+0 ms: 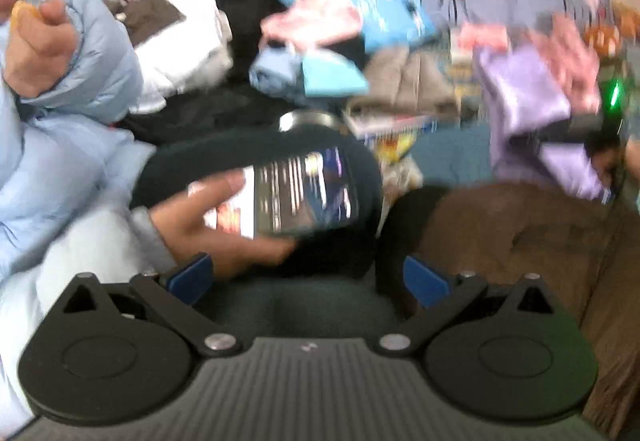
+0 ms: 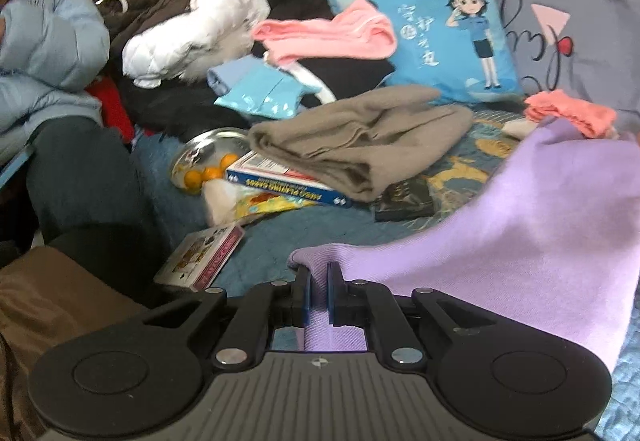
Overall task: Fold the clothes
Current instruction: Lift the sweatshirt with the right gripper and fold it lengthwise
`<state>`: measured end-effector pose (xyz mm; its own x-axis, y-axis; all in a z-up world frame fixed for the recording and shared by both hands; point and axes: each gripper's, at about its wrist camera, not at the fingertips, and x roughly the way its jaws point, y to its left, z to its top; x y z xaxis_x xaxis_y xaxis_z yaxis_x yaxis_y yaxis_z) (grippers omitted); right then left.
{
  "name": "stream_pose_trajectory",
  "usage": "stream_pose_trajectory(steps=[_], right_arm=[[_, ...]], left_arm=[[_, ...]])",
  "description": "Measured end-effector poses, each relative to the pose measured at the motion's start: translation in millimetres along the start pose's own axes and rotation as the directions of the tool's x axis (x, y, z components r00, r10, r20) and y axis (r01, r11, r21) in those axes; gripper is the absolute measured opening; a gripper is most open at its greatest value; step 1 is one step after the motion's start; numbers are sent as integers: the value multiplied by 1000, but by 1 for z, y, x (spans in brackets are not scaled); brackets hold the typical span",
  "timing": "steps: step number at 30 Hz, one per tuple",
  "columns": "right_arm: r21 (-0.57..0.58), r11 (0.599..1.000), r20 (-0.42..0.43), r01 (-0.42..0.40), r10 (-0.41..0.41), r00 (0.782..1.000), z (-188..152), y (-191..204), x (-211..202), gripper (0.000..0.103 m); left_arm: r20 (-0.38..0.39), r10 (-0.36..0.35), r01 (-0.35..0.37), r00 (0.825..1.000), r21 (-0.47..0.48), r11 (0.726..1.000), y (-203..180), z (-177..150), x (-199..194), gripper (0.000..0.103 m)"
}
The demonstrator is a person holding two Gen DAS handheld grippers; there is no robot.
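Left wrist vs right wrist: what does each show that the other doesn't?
Left wrist only: the open left gripper holding nothing, and a hand holding a lit phone.
Right wrist only: the right gripper shut on the purple garment, a card box and oranges.
Both: purple garment, grey-brown garment, blue cushion, a seated person in a light-blue jacket.

One lilac garment (image 2: 540, 225), one taupe folded garment (image 2: 360, 145), two pink cloths (image 2: 328, 33) (image 2: 568, 111), one blue cartoon pillow (image 2: 432, 21), three oranges (image 2: 204, 175), one phone (image 1: 304, 193), two claws (image 2: 318, 281) (image 1: 308, 279).
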<state>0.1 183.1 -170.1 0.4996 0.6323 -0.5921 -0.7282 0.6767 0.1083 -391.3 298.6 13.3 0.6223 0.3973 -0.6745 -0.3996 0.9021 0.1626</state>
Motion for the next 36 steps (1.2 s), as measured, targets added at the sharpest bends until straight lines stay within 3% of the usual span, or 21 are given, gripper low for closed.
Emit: stream_pose_trajectory(steps=[4, 11, 13, 16, 20, 22, 26, 27, 33, 36], right_arm=[[-21, 1000, -52, -7, 6, 999, -4, 7, 13, 8], [-65, 998, -169, 19, -29, 985, -11, 13, 35, 14], [-64, 998, -162, -28, 18, 987, -9, 14, 22, 17], [-37, 995, -115, -91, 86, 990, -6, 9, -17, 12], [45, 999, -65, 20, -17, 998, -24, -29, -78, 15], [108, 990, -80, 89, -81, 994, -42, -55, -101, 15], [267, 948, -125, 175, -146, 981, -85, -97, -132, 18], [316, 934, -124, 166, -132, 983, -94, -103, -136, 19], [578, 815, -25, 32, -22, 999, -130, -123, -133, 50], [680, 733, -12, 8, 1, 1000, -136, -133, -117, 51]], left_arm=[[131, -121, 123, 984, -4, 992, -10, 26, -9, 103], [247, -331, 320, 911, 82, 944, -67, 79, 20, 103], [263, -381, 367, 886, 102, 925, -85, 93, 30, 103], [262, -421, 402, 868, 128, 907, -114, 112, 51, 103], [231, -488, 466, 841, 148, 872, -147, 136, 89, 103], [207, -525, 504, 826, 147, 851, -164, 145, 112, 103], [146, -575, 570, 805, 77, 818, -207, 155, 170, 103], [132, -585, 584, 800, 54, 810, -217, 156, 185, 103], [78, -641, 645, 763, -26, 764, -265, 145, 242, 103], [74, -662, 664, 746, -12, 747, -275, 134, 248, 103]])
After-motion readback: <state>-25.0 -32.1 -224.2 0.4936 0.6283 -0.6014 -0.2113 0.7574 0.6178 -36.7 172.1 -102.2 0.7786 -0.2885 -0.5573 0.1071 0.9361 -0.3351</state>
